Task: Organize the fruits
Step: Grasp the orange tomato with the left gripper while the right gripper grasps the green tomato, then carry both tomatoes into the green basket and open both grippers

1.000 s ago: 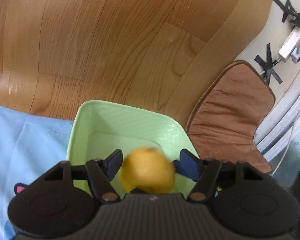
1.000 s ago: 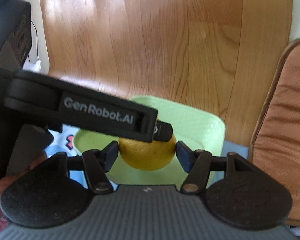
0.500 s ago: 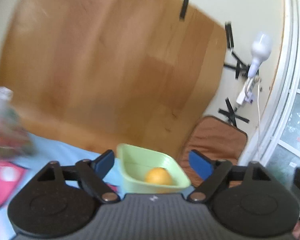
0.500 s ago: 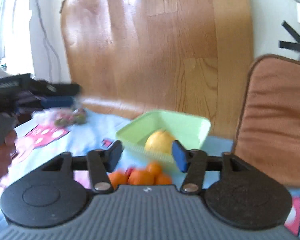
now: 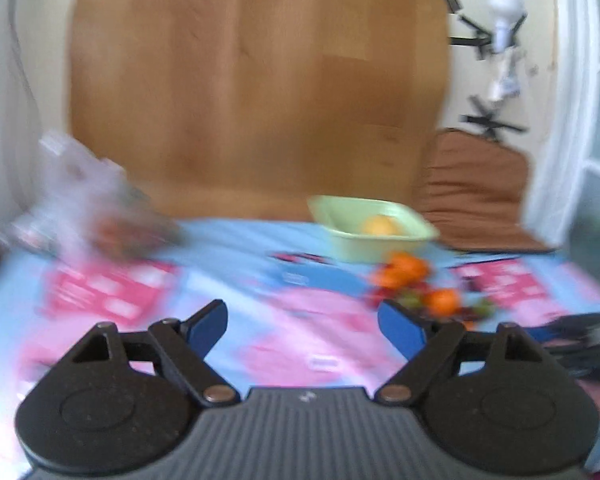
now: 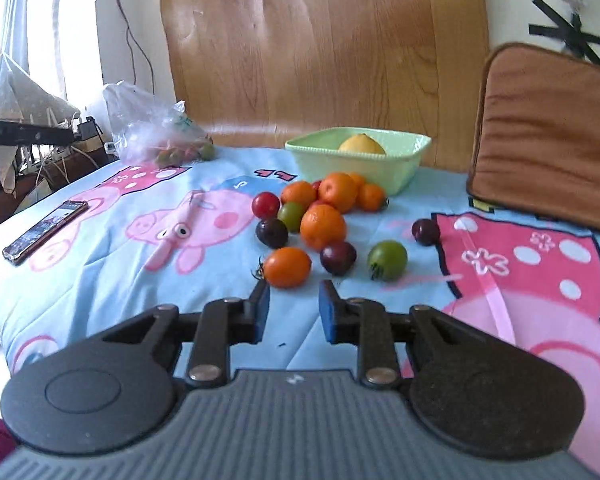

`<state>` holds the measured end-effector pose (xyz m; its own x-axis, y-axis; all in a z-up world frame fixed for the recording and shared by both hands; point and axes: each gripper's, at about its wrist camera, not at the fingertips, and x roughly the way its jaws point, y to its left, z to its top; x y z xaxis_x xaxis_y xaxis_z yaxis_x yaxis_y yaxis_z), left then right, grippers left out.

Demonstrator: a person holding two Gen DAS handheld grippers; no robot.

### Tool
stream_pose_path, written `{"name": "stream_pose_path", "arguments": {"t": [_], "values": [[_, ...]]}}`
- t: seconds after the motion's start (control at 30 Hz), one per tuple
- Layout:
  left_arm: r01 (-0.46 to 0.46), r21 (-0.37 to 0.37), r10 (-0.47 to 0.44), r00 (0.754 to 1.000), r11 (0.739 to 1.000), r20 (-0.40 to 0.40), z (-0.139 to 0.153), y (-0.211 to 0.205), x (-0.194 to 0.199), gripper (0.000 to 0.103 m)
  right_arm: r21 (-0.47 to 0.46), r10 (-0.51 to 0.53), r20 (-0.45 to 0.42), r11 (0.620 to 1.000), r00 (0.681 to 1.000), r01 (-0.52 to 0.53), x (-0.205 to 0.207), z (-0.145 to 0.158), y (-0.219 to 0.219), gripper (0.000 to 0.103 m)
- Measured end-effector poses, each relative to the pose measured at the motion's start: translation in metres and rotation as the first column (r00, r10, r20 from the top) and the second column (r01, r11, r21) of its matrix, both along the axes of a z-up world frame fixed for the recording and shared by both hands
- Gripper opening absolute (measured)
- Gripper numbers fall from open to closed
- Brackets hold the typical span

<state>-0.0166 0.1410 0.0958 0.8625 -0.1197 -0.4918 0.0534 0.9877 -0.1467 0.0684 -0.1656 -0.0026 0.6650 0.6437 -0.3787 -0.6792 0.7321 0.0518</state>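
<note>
A yellow lemon (image 6: 362,145) lies in the pale green bowl (image 6: 404,162) at the back of the table; the lemon (image 5: 380,225) and the bowl (image 5: 356,242) also show, blurred, in the left wrist view. In front of the bowl lies a pile of oranges (image 6: 323,226), with red, dark and green tomatoes (image 6: 387,259) around it. An orange tomato (image 6: 287,267) lies just ahead of my right gripper (image 6: 294,308), which is open and empty, jaws narrowly apart. My left gripper (image 5: 302,326) is open wide and empty, well back from the fruit pile (image 5: 412,282).
The table has a blue and pink cartoon cloth (image 6: 180,224). A phone (image 6: 46,231) lies at the left. A clear plastic bag of fruit (image 6: 156,132) sits at the back left. A brown cushion (image 6: 548,132) stands at the right. A wooden board (image 6: 320,48) stands behind the table.
The lemon has been let go into the green bowl. Both grippers have pulled back from the bowl; the fruit pile and the table are now in view.
</note>
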Motion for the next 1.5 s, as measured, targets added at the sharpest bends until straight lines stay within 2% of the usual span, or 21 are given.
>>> {"name": "stream_pose_path", "arguments": {"t": [0.03,0.1,0.23,0.4,0.53,0.63,0.8,0.97,1.03,1.07,1.27,1.4,1.5], "values": [[0.044,-0.052,-0.045,0.999,0.998,-0.016,-0.012,-0.015,0.008,0.083,0.0,-0.007,0.0,1.0,1.0,0.007,-0.001,0.0,0.0,0.029],[0.106,-0.106,-0.112,0.993,0.989,-0.049,-0.033,-0.04,0.02,0.075,-0.009,-0.021,0.008,1.0,1.0,0.021,-0.003,-0.001,0.0,0.029],[0.194,-0.156,-0.208,0.974,0.969,-0.084,-0.061,-0.087,0.051,0.065,-0.029,-0.077,0.038,0.997,0.996,0.078,-0.011,-0.005,-0.006,0.03],[0.194,-0.064,-0.196,0.98,0.979,-0.034,-0.066,-0.116,0.055,0.064,-0.018,-0.166,0.038,0.986,0.985,0.167,0.006,-0.001,-0.022,0.03],[0.204,-0.035,-0.205,0.977,0.978,-0.051,-0.069,-0.12,0.062,0.063,-0.001,-0.166,0.015,0.986,0.986,0.166,0.023,0.002,-0.028,0.03],[0.223,-0.005,-0.223,0.973,0.975,-0.066,-0.075,-0.128,0.066,0.061,-0.039,-0.147,0.032,0.988,0.989,0.148,0.028,-0.001,-0.02,0.03],[0.248,-0.02,-0.249,0.963,0.969,-0.104,-0.084,-0.132,0.076,0.05,-0.053,-0.126,0.002,0.991,0.992,0.126,0.044,-0.004,-0.012,0.03],[0.252,0.004,-0.25,0.962,0.968,-0.108,-0.091,-0.138,0.077,0.049,-0.043,-0.106,-0.028,0.994,0.994,0.105,0.053,-0.006,-0.009,0.032],[0.251,-0.002,-0.25,0.963,0.968,-0.105,-0.091,-0.137,0.077,0.042,-0.044,-0.095,-0.039,0.995,0.995,0.093,0.056,-0.007,-0.007,0.032],[0.251,-0.01,-0.251,0.962,0.968,-0.104,-0.091,-0.136,0.076,0.031,-0.045,-0.092,-0.044,0.995,0.995,0.09,0.056,-0.008,-0.005,0.032],[0.254,-0.051,-0.258,0.962,0.966,-0.09,-0.088,-0.125,0.063,0.031,-0.035,-0.082,-0.023,0.996,0.996,0.081,0.042,-0.004,-0.011,0.03],[0.226,-0.07,-0.231,0.969,0.972,-0.084,-0.085,-0.108,0.045,0.031,-0.011,0.002,-0.016,1.0,1.0,-0.002,0.02,0.002,-0.016,0.031],[0.174,-0.076,-0.18,0.981,0.982,-0.078,-0.084,-0.09,0.032,0.031,-0.032,0.076,-0.022,0.997,0.997,-0.077,0.007,-0.001,-0.004,0.031]]}}
